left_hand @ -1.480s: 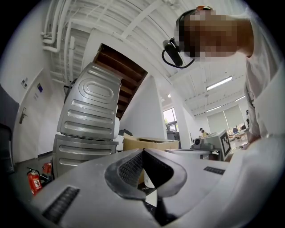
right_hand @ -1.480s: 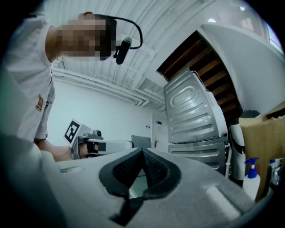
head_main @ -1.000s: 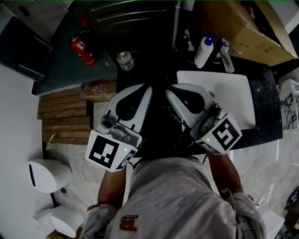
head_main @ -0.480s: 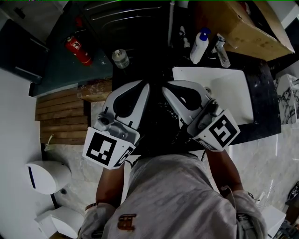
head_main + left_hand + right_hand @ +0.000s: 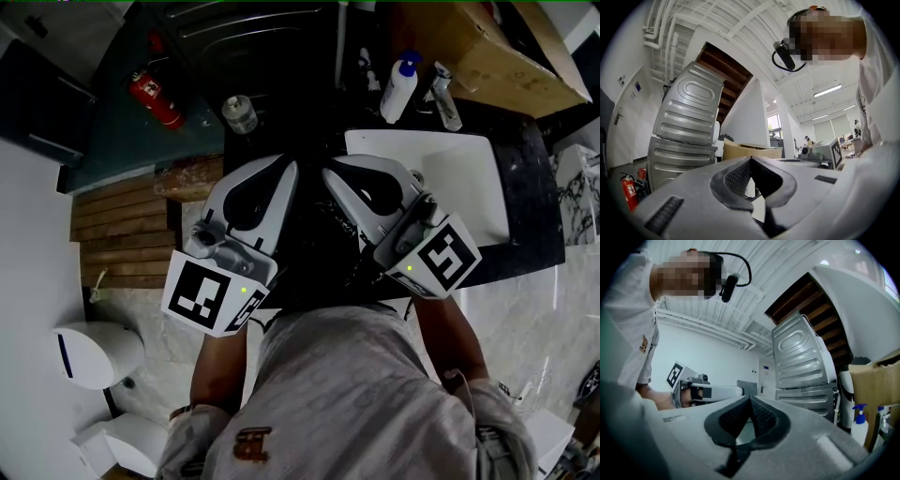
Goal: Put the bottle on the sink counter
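- At chest height in front of the person, the left gripper and the right gripper are held side by side. Their tips point forward, roughly level, toward the sink basin.
- Left gripper: the jaws are fully together, the pads meet tip to tip, and nothing is between them.
- Right gripper: the jaws are likewise pressed together, and nothing is held.
- Bottle A: a clear bottle with a grey cap stands upright on a dark surface near the fire extinguisher. Whether that surface is part of the counter cannot be told.
- Bottle B: a white bottle with a blue pump top stands upright on the dark counter, just behind the basin.
- Governing relation: both bottles lie beyond the gripper tips, well apart from them.
  - Bottle A lies forward and to the left, so the left gripper is the nearer one.
  - Bottle B lies forward and to the right, so the right gripper is the nearer one.
  - Each bottle's long axis is vertical, so a level approach from the side would meet the body squarely.
- Stage, as a judgement: the layout fits two cases.
  - Bottle B is the task's thing and already stands where the task wants it.
  - Bottle A is the task's thing and stands off to the left of the basin.
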